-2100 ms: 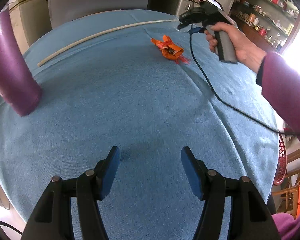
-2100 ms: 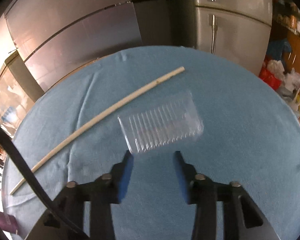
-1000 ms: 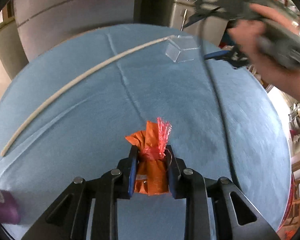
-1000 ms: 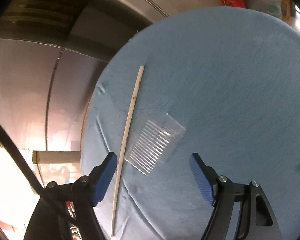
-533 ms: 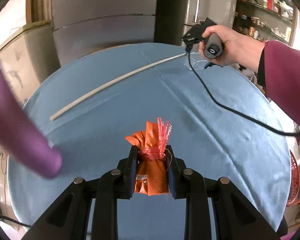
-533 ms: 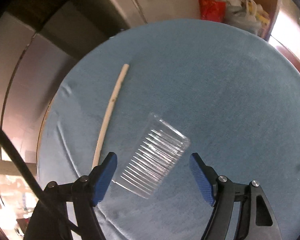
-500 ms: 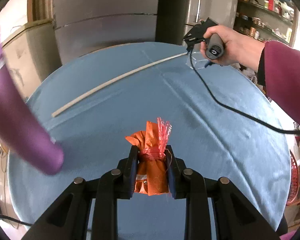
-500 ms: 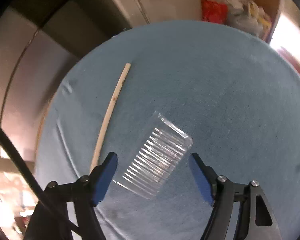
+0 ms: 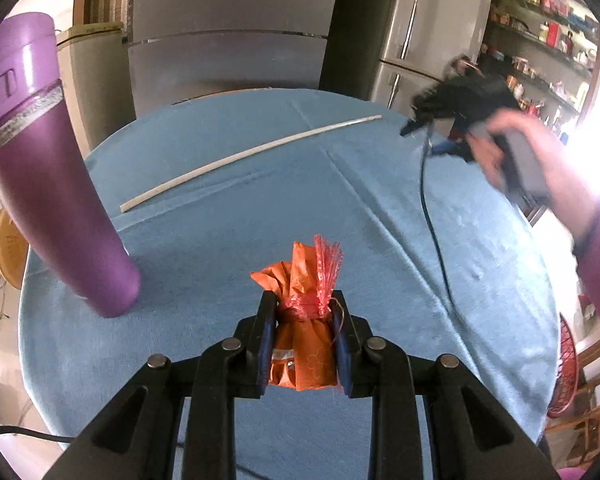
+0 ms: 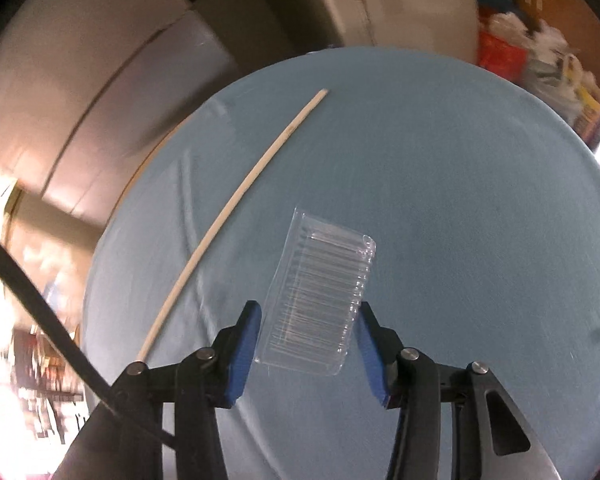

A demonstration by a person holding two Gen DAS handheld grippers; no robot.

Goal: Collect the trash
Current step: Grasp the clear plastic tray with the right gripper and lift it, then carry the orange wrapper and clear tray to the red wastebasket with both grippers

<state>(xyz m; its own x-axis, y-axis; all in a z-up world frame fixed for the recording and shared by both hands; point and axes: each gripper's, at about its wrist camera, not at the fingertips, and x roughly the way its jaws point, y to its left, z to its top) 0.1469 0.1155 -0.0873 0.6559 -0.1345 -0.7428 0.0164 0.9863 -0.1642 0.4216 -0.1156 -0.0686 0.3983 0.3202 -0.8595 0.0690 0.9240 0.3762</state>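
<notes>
Two grippers, one piece of trash each. Left gripper (image 9: 300, 338): black metal arms, blue pads clamped tight on an orange wrapper (image 9: 302, 344). It's crinkled foil or plastic bunched into a small bundle, tied at the neck with red string, with a frayed red fringe sticking up past the pads. It's held clear above the tablecloth (image 9: 260, 216).

Right gripper (image 10: 306, 354): same build. A clear plastic tray (image 10: 320, 300) sits between the pads: thin, rigid, rectangular, ribbed with parallel ridges, rounded corners. Jaws have just been closing. The right pad meets the tray's edge and the left pad is at or just off the other edge; can't tell if the grip is firm. The tray's near end is between the pads and the far end sticks out forward over the cloth.

Cloth is blue, nappy like a towel, with creases, over a round table.

Only in the left view: a purple tumbler (image 9: 44, 176), smooth, tapered and matte with a silver band near the top, standing on the cloth to the left. Also the person's right hand (image 9: 540, 160), blurred, gripping the other tool's grey handle, with a black cable (image 9: 428, 216) trailing across the cloth and a magenta sleeve.

Both views: a long thin pale stick (image 10: 236, 216), slightly bowed, lying on the cloth beyond the held items, just left of the tray.

Far: a steel fridge and shelves of jars in the left view. The right view shows a heap of bags.
</notes>
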